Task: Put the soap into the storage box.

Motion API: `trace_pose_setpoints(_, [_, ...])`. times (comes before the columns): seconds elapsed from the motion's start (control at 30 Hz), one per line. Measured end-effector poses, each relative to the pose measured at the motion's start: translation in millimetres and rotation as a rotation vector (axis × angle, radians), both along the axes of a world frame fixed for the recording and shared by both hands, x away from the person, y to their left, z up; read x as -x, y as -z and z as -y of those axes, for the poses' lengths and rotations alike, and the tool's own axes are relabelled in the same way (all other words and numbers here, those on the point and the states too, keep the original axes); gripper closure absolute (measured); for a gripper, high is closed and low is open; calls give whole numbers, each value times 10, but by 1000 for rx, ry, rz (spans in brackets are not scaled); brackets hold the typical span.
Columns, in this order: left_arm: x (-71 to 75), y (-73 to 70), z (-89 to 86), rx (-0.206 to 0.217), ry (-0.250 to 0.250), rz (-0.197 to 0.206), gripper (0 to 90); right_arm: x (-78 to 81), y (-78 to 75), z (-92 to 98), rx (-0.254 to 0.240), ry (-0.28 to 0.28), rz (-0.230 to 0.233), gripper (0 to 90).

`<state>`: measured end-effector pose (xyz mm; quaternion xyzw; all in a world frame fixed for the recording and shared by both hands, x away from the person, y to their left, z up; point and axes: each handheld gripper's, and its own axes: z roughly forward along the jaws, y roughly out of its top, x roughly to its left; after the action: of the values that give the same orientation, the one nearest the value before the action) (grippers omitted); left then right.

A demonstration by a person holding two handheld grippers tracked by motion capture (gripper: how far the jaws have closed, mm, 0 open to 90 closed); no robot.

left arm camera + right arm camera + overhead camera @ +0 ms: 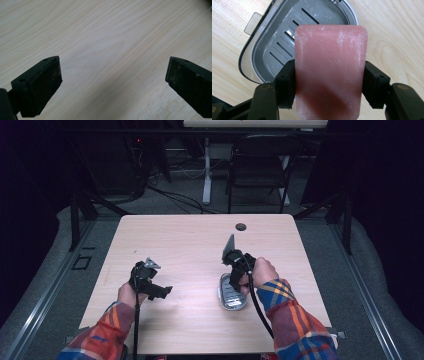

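Observation:
A pink bar of soap (329, 70) is clamped between the jaws of my right gripper (328, 83), which is shut on it. Just below and behind the soap lies a grey slotted soap dish (274, 42); in the high view the soap dish (232, 295) rests on the table under my right gripper (237, 270). My left gripper (162, 291) hovers over bare wood at the table's left, its jaws wide open with nothing between them. The same left gripper (112, 82) looks down on plain tabletop.
The light wooden table (190, 245) has a round cable hole (241, 226) near its far edge. Beyond the table stand a black folding chair (260, 165) and a desk leg (206, 170) among cables on the floor.

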<state>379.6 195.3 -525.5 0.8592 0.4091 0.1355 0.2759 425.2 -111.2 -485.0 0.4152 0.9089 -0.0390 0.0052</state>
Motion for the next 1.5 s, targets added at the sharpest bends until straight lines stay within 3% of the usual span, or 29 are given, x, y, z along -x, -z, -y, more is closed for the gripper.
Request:
trace_pose_setpoints(0.2, [-4, 3, 2, 0, 2, -2, 6, -10, 41, -54, 22, 5, 6, 372])
trace_pose_setpoints(0.23, [-4, 3, 1, 0, 2, -2, 6, -22, 51, -77, 45, -3, -2, 372])
trace_pose_setpoints(0.47, [-3, 2, -2, 0, 1, -2, 6, -14, 104, -138, 31, 22, 15, 371])
trace_pose_setpoints(0.73, [-3, 1, -2, 0, 2, -3, 6, -14, 59, -135, 30, 26, 13, 371])
trace_pose_setpoints(0.9, [-4, 1, 0, -1, 3, -4, 6, 27, 4, -100, -1, 38, 28, 399])
trace_pose_setpoints(0.97, [-4, 2, 1, -1, 3, -4, 6, 40, -52, -70, -18, 23, 18, 459])
trace_pose_setpoints(1.13, [-3, 1, 0, -1, 3, -5, 6, 65, -84, -19, -47, 5, 10, 485])
trace_pose_setpoints(1.23, [-2, 0, -1, -2, 2, -4, 6, 85, -110, 29, -65, 7, 42, 487])
trace_pose_setpoints(1.3, [-2, 0, -5, -3, 3, -5, 6, 100, -164, 124, -117, 21, 77, 479])
trace_pose_setpoints(1.4, [-2, -1, -4, -2, 2, -4, 6, 109, -202, 197, -131, 24, 94, 469])
trace_pose_setpoints(1.43, [-2, 0, -2, -2, 3, -5, 6, 142, -210, 265, -167, 51, 135, 461])
trace_pose_setpoints(1.5, [-2, 3, 3, 0, 2, -5, 6, 153, -248, 343, -159, 47, 138, 447])
